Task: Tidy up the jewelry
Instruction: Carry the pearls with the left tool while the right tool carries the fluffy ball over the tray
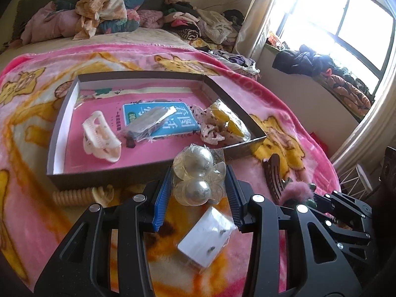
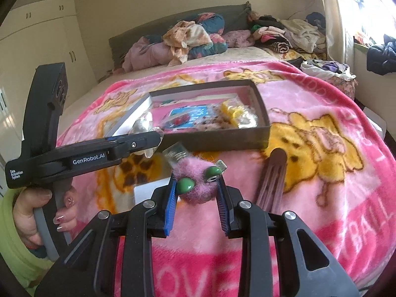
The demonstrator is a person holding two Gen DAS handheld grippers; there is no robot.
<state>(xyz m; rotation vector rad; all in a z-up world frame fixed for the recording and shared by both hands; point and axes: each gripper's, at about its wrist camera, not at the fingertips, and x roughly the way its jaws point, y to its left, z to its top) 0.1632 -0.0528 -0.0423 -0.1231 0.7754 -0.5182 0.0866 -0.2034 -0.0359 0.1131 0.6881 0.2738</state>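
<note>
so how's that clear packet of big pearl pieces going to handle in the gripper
The pearl packet probably crinkles and slips, since its wrap looks glossy. The round pearls may shift or roll inside the film. Likely light: the left gripper holds it by the sides without visible sag.

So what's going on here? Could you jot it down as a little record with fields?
setting: bed with pink cartoon blanket
container: shallow dark box, lid off
in box: white hair claw, yellow item in plastic, small packets
left gripper: jaws shut on bagged pearl ornaments
right gripper: jaws shut on pink fuzzy clip with green beads
still on blanket: brown hair claw, white earring card, beige spiral tie
</note>
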